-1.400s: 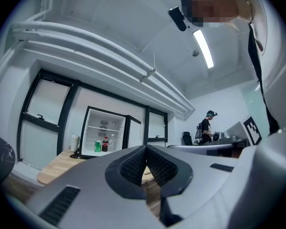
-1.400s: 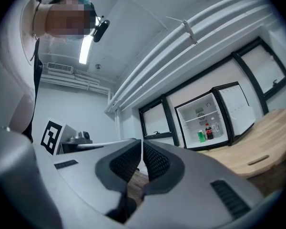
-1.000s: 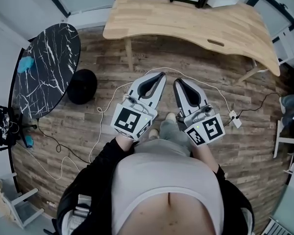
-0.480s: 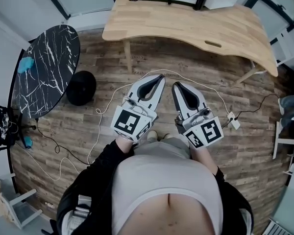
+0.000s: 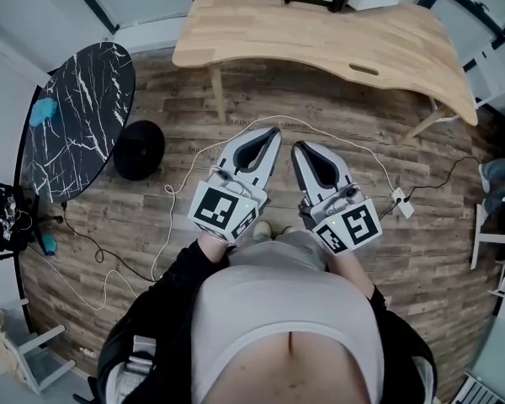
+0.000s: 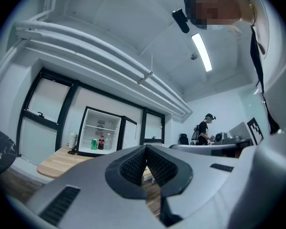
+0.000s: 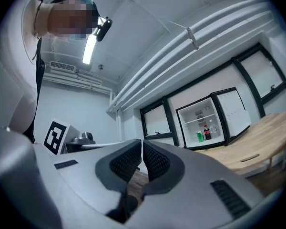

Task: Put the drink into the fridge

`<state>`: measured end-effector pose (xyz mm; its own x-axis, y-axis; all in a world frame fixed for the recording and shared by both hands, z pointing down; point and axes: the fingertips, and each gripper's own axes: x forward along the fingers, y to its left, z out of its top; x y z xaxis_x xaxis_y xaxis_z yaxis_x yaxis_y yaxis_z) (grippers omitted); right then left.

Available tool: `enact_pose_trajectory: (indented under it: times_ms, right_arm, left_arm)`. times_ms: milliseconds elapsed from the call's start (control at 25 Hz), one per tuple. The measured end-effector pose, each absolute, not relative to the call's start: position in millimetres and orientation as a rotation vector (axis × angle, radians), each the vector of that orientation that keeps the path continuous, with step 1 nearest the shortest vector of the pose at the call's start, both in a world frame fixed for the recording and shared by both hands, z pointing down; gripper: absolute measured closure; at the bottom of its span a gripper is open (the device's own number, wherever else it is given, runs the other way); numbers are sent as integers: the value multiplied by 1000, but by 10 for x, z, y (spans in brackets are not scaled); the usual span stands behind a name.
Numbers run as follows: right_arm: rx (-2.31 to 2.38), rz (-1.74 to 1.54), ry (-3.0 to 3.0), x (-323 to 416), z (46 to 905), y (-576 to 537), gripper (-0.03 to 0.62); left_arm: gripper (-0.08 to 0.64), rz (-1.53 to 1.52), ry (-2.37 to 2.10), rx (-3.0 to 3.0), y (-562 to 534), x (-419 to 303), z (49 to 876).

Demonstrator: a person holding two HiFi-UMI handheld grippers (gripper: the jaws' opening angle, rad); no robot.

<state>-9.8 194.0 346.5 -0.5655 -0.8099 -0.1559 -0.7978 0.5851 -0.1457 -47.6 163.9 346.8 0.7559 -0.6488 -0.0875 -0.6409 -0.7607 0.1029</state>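
Standing upright inside the open fridge (image 6: 109, 120) on the wooden desk (image 5: 320, 32): a green can (image 6: 94, 144) and a dark bottle (image 6: 101, 142), long axes vertical, tops up, probably to avoid rolling or leaking. Fitting either a drink already stored or another one awaited. Well apart, carried low before the body, left gripper (image 5: 274, 130) and right gripper (image 5: 298, 146), both closed tight, holding nothing.

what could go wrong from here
A white cable loops across the floor between the person and the desk: a trip hazard. Both the left gripper and right gripper are shut and empty, and the only drinks in view already stand in the fridge, so there may be nothing to load.
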Motion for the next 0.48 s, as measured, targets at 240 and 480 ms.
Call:
enact_pose_trajectory:
  times_ms: [240, 480]
  right_arm:
    - [-1337, -88, 2611, -123, 3476, 1978, 560]
    - [-1326, -77, 2619, -154, 3464, 2022, 560]
  left_arm:
    - [554, -177, -1057, 2877, 1678, -492, 3490]
    - [554, -181, -1054, 2893, 1718, -483, 3450]
